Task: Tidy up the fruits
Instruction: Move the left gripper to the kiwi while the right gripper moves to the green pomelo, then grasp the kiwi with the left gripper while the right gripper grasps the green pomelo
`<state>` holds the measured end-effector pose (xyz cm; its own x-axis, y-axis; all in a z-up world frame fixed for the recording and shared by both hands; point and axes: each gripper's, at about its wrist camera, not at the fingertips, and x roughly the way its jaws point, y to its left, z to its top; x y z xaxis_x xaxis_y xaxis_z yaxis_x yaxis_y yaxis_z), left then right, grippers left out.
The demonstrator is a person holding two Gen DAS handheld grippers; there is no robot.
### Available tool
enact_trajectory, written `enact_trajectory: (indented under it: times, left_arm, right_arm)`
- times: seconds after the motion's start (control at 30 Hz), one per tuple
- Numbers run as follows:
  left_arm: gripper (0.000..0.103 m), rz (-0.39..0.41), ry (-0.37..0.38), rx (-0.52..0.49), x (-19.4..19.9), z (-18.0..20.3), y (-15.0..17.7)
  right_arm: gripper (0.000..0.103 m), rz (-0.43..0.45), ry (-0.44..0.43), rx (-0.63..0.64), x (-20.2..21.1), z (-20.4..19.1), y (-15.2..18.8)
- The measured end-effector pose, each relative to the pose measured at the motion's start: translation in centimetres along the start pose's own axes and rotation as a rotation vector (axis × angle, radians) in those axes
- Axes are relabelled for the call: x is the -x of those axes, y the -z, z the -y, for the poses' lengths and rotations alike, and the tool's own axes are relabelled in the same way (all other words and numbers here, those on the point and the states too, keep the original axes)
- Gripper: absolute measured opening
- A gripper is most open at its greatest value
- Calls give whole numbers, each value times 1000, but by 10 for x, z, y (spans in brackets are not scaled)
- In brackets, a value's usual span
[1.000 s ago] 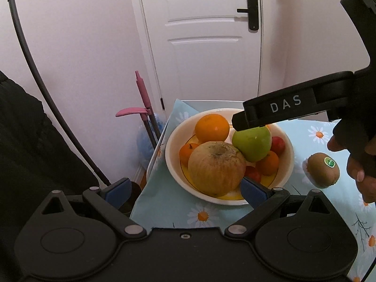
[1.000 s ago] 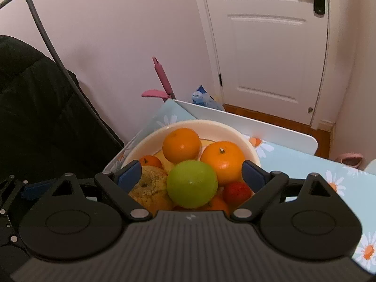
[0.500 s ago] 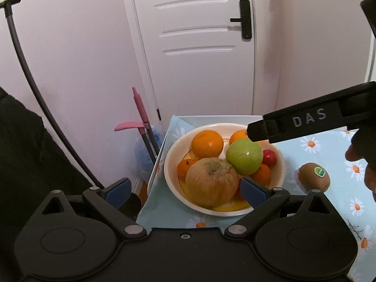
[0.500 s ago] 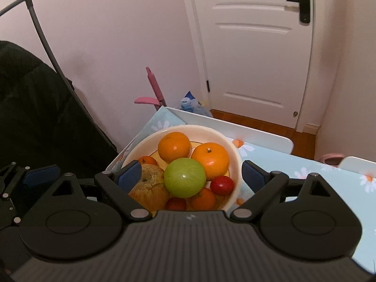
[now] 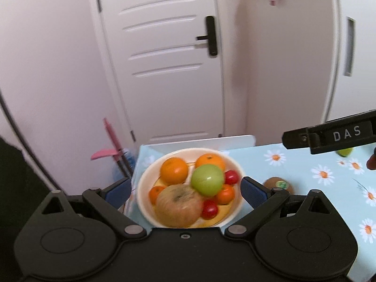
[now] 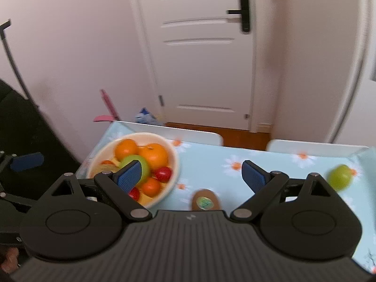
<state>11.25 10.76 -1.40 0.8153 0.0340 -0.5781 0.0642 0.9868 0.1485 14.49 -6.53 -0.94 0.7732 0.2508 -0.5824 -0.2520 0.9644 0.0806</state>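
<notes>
Left to right across the table, which wears a blue daisy-print cloth.

Far left: bowl, cream, near the table's corner. It holds two oranges, one at the back left and one behind, a green apple riding on top, a large brownish apple at the front, and some small red and orange fruit tucked round the edges. The pile is heaped; anything added sits on rounded shoulders and could roll.

Left gripper: jaws wide apart, nothing between them, bowl framed in the gap, hovering above it.

Middle: kiwi lying on the cloth just beside the bowl, sticker up, apart from the rim. Judged light, softish, fuzzy skin that gives decent friction. Best taken across its short width at mid-body, with gentle squeeze, since hard pressure would bruise it.

Right gripper: jaws fully spread and empty, the kiwi just below and between the blue pads. Its side, marked DAS, shows at the right edge of the left view.

Far right: a second green fruit, blurred, well apart from the bowl on the cloth. Judged firm, smooth, heavier than the kiwi and slippery; grip across its widest part so it cannot squirt out.

Two loose fruits remain outside the bowl; kiwi looks the nearer pick.
</notes>
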Motion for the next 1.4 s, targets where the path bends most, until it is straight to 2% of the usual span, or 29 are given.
enact_trajectory:
  times: [0.27,0.63,1.1,1.4]
  left_arm:
    - [101,7,44,-23,1,41,-5]
    - [101,-38,15,17,-17,100,-6]
    - [101,-104,-84,79,-66,155,10]
    - [101,-135,-120,119,-95,169,25]
  right_arm:
    - [103,10,75,-76,28,62,20]
    - [103,-18,99,-48,34,145,32]
    - [103,-49,90,-63,-18,233,47]
    - [103,-61,85,-38,-55,259,59]
